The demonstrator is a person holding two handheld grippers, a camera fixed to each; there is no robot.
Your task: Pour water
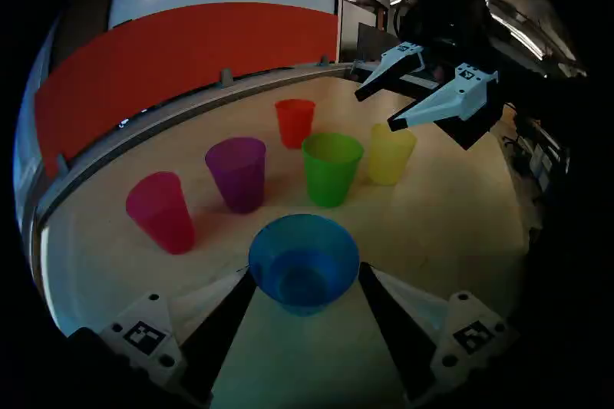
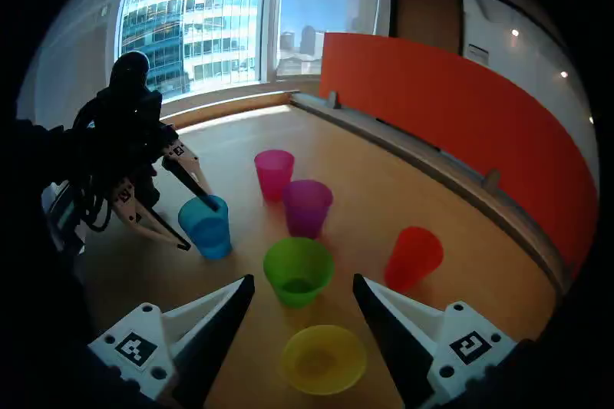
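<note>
A blue cup [image 1: 304,263] with water in its bottom stands on the wooden table [image 1: 430,217]. My left gripper [image 1: 305,271] is shut on it, one finger against each side. The right gripper view shows the same blue cup [image 2: 206,225] in the left gripper [image 2: 199,222]. Beyond it stand a pink cup [image 1: 161,211], a purple cup [image 1: 238,173], a red cup [image 1: 295,122], a green cup [image 1: 331,167] and a yellow cup [image 1: 390,153]. My right gripper [image 1: 374,111] hangs open above the yellow cup [image 2: 322,359], holding nothing.
An orange partition [image 1: 184,48] with a low rail runs along the table's far edge. Large windows [image 2: 199,18] lie behind the left hand. The green cup [image 2: 298,269] sits just ahead of the right gripper's [image 2: 302,280] fingertips, the red cup [image 2: 413,257] to its right.
</note>
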